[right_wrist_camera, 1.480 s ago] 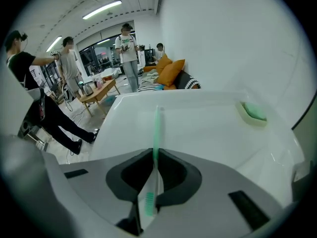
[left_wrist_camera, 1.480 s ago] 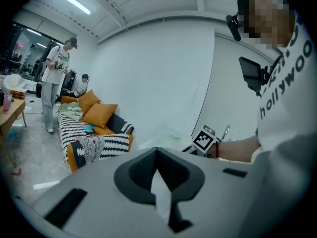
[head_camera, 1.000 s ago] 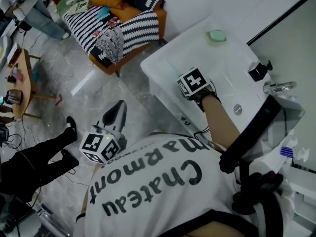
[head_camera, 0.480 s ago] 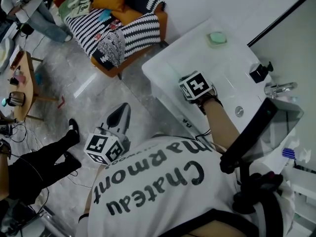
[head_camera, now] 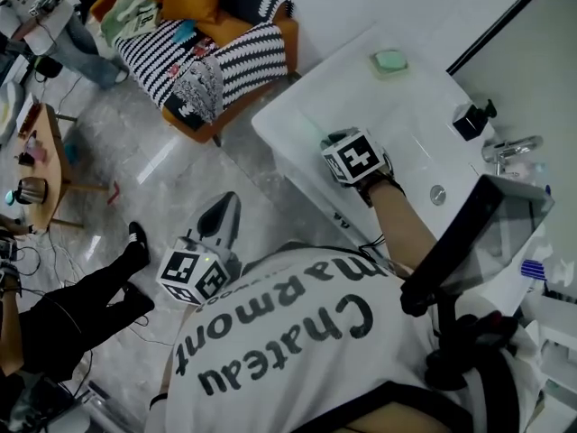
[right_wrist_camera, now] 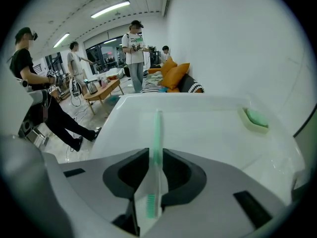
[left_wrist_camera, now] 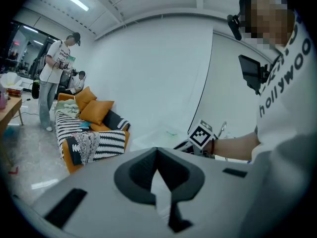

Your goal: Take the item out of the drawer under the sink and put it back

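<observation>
Head view is giving the big picture: a white worktop [head_camera: 302, 115] with a basin [head_camera: 419, 165] sunk into it is sitting against a white wall, and a grey glossy floor [head_camera: 171, 165] is spreading out to the left. An orange sofa [head_camera: 275, 61] under a black-and-white striped throw [head_camera: 171, 48] is standing just beyond the worktop's far end. A pale green soap dish [head_camera: 390, 61] is sitting near the back edge, and a chrome tap [head_camera: 509, 148] is poking out over the basin.

Right gripper view is picking up stuff the head view is missing: several people [right_wrist_camera: 134, 53] standing further back in the room and strip lights [right_wrist_camera: 110, 9] running along the ceiling. It's also the only view showing the toothbrush [right_wrist_camera: 156, 143]. Left gripper view is catching the person's forearm [left_wrist_camera: 237, 147] reaching over the worktop, with the right tool's marker cube [left_wrist_camera: 200, 134] at the wrist.

The toothbrush is looking see-through mint green, long and slim, bristle end near the camera and handle pointing away over the bare worktop. It's sitting between the jaws of the right tool [right_wrist_camera: 148, 187]. Those jaws are opening, though the pads are looking like they're touching it on both sides.

The left tool [head_camera: 225, 207] is hanging off to the side over the floor, jaws pinched together and carrying nothing
</observation>
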A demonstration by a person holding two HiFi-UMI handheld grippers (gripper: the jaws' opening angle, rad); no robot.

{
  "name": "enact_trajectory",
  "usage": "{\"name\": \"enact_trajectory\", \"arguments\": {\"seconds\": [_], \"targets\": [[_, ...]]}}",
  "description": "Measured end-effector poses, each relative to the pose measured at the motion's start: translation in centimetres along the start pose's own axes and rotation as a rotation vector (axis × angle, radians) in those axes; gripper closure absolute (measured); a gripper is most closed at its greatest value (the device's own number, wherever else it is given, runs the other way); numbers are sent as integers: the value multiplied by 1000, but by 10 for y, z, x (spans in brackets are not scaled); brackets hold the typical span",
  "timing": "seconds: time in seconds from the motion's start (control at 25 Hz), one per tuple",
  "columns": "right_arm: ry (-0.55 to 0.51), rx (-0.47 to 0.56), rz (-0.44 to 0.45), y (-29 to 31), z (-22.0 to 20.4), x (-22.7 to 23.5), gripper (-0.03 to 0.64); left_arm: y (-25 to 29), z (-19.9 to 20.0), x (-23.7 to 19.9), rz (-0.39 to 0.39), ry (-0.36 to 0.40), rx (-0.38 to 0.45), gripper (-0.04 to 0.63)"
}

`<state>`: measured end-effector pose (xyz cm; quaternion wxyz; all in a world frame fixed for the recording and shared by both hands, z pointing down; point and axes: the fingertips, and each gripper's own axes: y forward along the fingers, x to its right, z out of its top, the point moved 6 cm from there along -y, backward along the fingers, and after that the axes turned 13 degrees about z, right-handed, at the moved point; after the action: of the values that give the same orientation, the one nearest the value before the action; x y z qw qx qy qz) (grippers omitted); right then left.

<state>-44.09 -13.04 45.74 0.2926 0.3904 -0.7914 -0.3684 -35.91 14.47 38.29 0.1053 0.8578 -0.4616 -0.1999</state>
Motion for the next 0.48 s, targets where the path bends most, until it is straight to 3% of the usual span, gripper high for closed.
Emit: {"name": "enact_trajectory", "arguments": {"seconds": [0.08, 0.2, 0.48], "targets": [[38, 41, 35, -1, 0, 0, 462, -1, 0, 4, -3, -7, -1, 598], [89, 83, 54, -4, -1, 0, 462, -5, -1, 8, -2, -8, -3, 598], [89, 213, -10, -22, 9, 0, 484, -9, 0, 7, -5, 15, 11, 598]]}}
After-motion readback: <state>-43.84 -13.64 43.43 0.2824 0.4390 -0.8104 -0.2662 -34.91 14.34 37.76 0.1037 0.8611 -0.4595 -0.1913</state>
